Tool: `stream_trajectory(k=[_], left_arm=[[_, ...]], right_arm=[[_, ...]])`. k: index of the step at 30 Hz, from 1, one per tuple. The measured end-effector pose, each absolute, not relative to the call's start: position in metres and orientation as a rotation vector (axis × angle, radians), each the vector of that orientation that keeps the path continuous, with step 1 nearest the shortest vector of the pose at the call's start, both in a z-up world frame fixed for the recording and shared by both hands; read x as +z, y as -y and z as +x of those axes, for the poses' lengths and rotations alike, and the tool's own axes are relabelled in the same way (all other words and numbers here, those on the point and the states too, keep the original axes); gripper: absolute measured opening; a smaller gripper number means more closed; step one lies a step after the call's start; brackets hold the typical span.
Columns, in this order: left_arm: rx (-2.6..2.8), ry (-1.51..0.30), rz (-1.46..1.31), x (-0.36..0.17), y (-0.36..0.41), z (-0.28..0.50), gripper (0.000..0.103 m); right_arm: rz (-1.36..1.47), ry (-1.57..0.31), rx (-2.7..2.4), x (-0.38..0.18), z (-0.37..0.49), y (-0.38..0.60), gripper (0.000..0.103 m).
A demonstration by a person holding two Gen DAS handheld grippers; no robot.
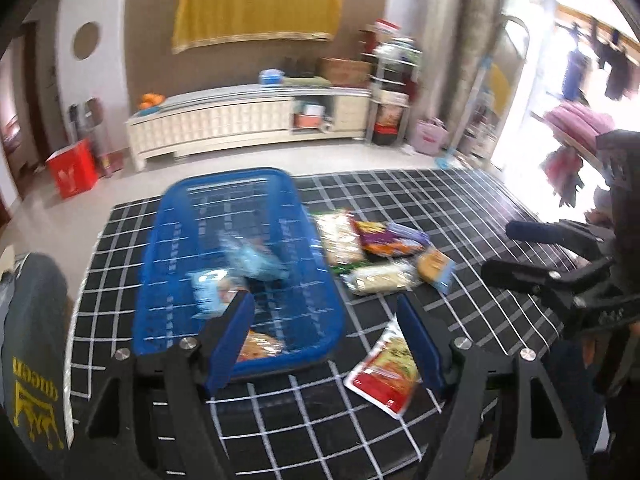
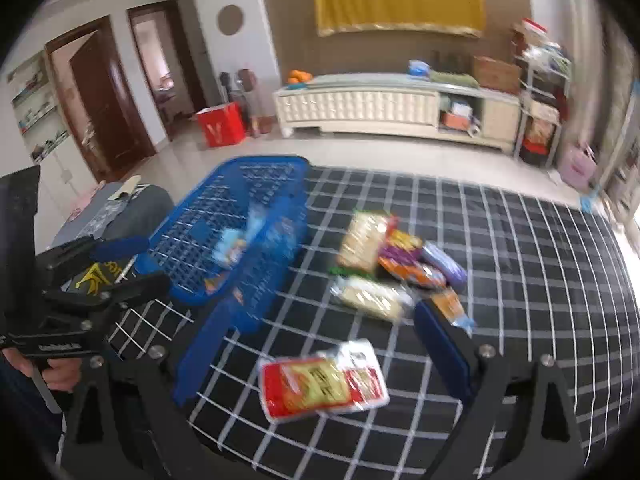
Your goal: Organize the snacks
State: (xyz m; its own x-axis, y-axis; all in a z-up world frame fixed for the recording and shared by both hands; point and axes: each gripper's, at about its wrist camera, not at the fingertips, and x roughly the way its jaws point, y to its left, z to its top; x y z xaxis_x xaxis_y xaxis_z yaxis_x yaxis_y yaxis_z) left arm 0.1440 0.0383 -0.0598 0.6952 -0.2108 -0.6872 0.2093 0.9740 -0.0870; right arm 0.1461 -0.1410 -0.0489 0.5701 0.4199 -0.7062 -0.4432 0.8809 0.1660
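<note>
Hovering with jaws apart, both claws, left point(image 1: 325, 334) and right point(image 2: 320, 350), flank the red packet point(image 2: 323, 380) beside the basket point(image 1: 240, 248).

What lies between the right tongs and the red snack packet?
Nothing: only bare checked cloth, in the right wrist view. The open right tongs frame the red snack packet.

Snacks on table, basket to left.
In blue plastic mesh basket point(image 1: 240, 264) on black grid-patterned table point(image 2: 500, 280): several packets. Right of basket: cluster of crinkly snack packets point(image 2: 392, 268). Nearer than cluster, alone: red-and-white flat foil packet point(image 2: 324, 380).
</note>
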Motion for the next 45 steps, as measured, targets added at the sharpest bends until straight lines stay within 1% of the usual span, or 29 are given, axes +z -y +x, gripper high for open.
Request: stream_trajectory(k=[3,7,9,15,23,28,35,36,41,44,45], left_arm=[[-0.302,-0.797,0.043,-0.068,-0.018,0.143,0.072],[-0.373,-0.86,0.159,-0.088,0.02,0.144,0.072],[-0.396,-0.887,0.22,-0.097,0.036,0.145,0.072],[-0.488,-0.994,0.373,-0.143,0.087,0.155,0.072],[-0.492,-1.152,0.409,-0.201,0.101,0.189,0.072],[-0.496,-1.226,0.444,-0.23,0.102,0.201,0.072],[-0.52,-1.225,0.39,-0.232,0.096,0.207,0.071],[-0.518,-1.223,0.388,-0.232,0.096,0.206,0.07],[-0.502,-1.205,0.367,-0.226,0.098,0.196,0.043],[-0.49,-1.162,0.36,-0.223,0.1,0.185,0.034],[-0.488,-1.15,0.347,-0.22,0.1,0.183,0.033]], right_arm=[[-0.019,-0.858,0.444,-0.066,0.138,0.163,0.096],[-0.018,-0.839,0.417,-0.082,0.125,0.191,0.096],[0.002,-0.862,0.434,-0.092,0.123,0.201,0.096],[-0.012,-0.889,0.41,-0.114,0.122,0.218,0.096],[-0.065,-0.897,0.36,-0.14,0.118,0.235,0.096],[-0.06,-0.876,0.354,-0.145,0.118,0.244,0.096],[-0.028,-0.888,0.345,-0.151,0.122,0.25,0.096],[-0.02,-0.892,0.346,-0.151,0.123,0.25,0.096],[0.004,-0.918,0.343,-0.153,0.127,0.248,0.096],[-0.001,-0.937,0.347,-0.153,0.13,0.244,0.096],[-0.005,-0.942,0.351,-0.153,0.131,0.242,0.096]])
